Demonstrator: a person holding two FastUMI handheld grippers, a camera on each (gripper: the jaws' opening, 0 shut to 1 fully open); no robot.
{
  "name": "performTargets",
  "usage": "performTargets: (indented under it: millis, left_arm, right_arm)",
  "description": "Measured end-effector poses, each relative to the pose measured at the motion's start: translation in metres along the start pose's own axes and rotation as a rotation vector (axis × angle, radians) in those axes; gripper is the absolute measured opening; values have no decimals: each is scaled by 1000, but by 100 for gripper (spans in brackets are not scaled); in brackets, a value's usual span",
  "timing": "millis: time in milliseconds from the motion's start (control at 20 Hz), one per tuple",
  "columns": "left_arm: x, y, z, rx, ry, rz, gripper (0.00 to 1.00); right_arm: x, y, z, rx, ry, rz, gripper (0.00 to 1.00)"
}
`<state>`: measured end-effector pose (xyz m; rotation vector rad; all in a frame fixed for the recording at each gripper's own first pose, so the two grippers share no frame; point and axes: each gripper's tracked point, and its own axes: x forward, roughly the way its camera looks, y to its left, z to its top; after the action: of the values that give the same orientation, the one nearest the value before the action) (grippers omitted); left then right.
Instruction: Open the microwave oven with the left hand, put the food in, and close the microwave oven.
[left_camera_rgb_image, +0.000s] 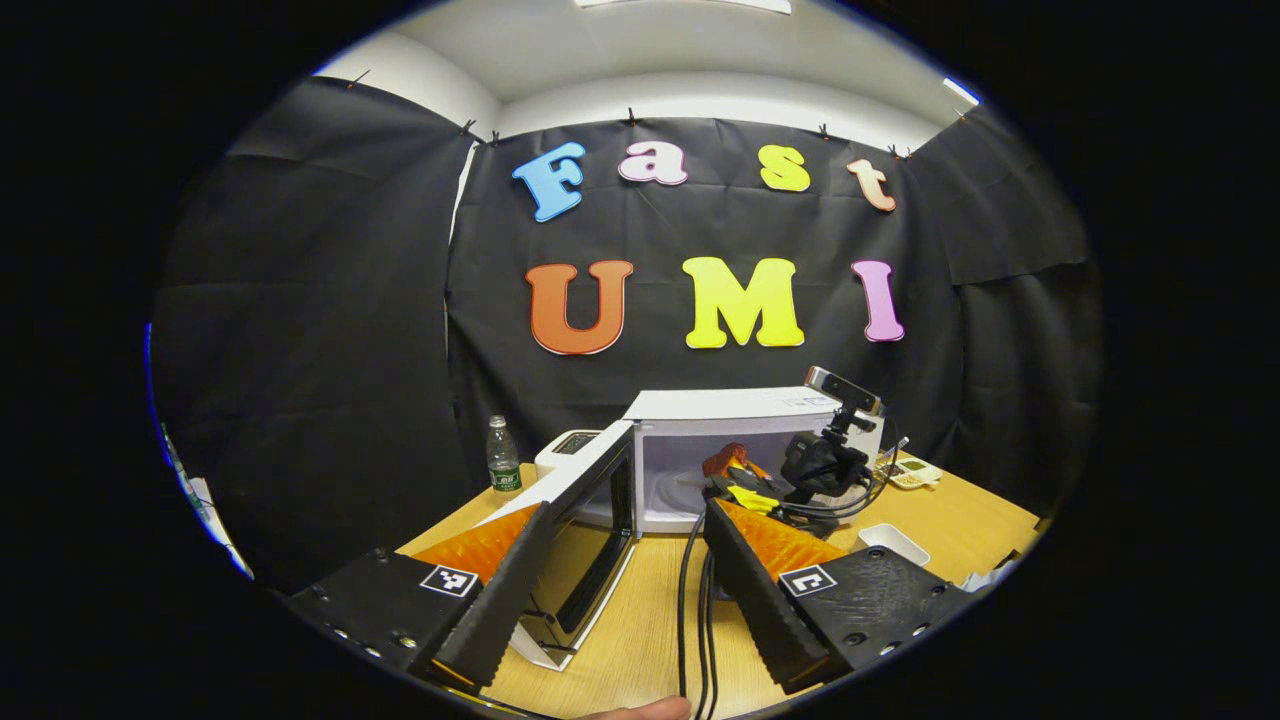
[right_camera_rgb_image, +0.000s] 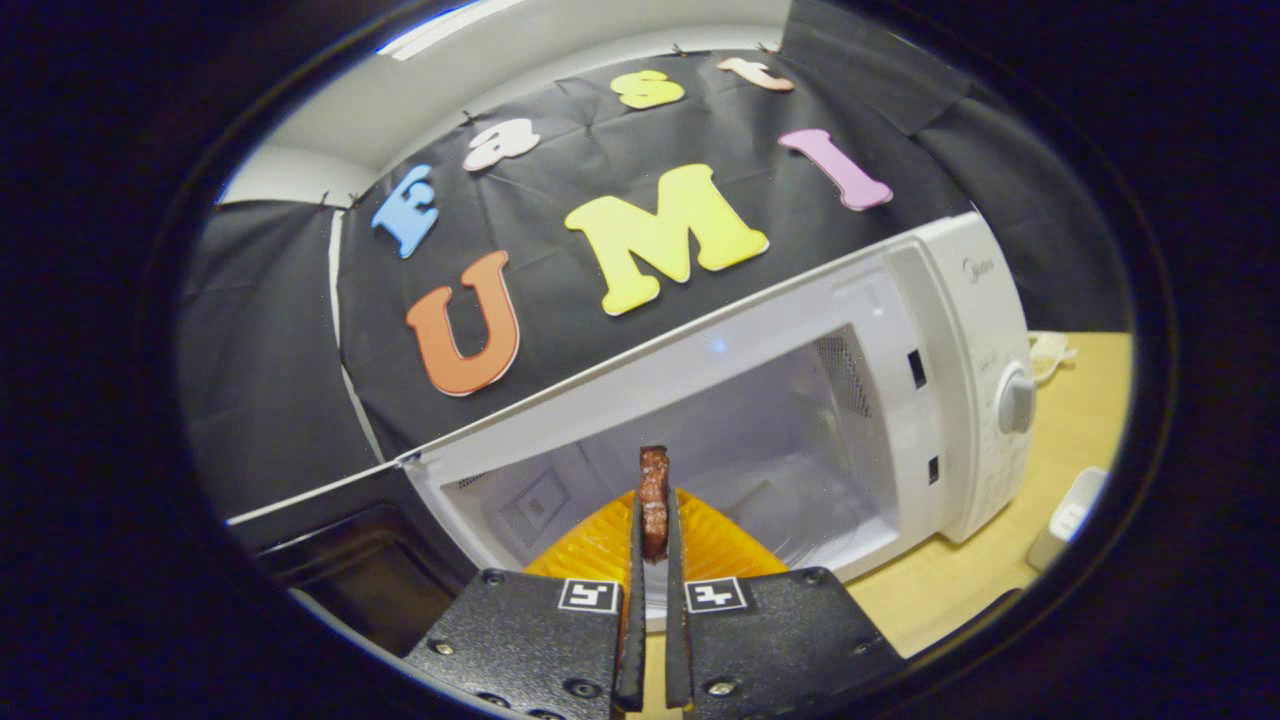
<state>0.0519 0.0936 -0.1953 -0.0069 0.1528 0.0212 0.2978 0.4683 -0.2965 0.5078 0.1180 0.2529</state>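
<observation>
Food (right_camera_rgb_image: 654, 500) in right claw (right_camera_rgb_image: 651, 520) before open microwave (right_camera_rgb_image: 900, 400) mouth.

The right gripper (left_camera_rgb_image: 745, 470) hides part of the microwave (left_camera_rgb_image: 700, 450) cavity; a white tray (left_camera_rgb_image: 893, 543) right of the microwave shows only partly.

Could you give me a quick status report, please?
Left claw open, back from the swung-open door. Right claw shut on brown food piece, at white microwave oven mouth. Nothing blocking.
</observation>
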Motion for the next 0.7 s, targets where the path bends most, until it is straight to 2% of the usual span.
performTargets:
  millis: [100,200,400,450,500,600,650,700]
  left_arm:
    - [0,1,-4,12,20,-2,94]
    - [-2,7,-5,31,38,10,95]
    - [-2,10,-4,47,37,21,94]
    - [-2,10,-4,39,42,20,94]
    - [-3,8,-5,31,47,14,95]
    - [-2,7,-9,30,53,7,95]
    - [-2,9,-9,34,53,14,95]
    - [-2,10,-8,36,52,21,94]
  right_arm:
    - [16,-1,-6,94,25,-25,11]
    - [28,-4,-7,138,48,-38,11]
    - [52,-17,14,217,-11,-52,12]
    - [55,-23,8,216,0,-63,33]
    - [55,-39,2,217,15,-112,54]
    - [57,-48,-15,242,48,-134,93]
    - [56,-51,-19,243,70,-136,98]
    - [54,-52,-23,243,80,-128,84]
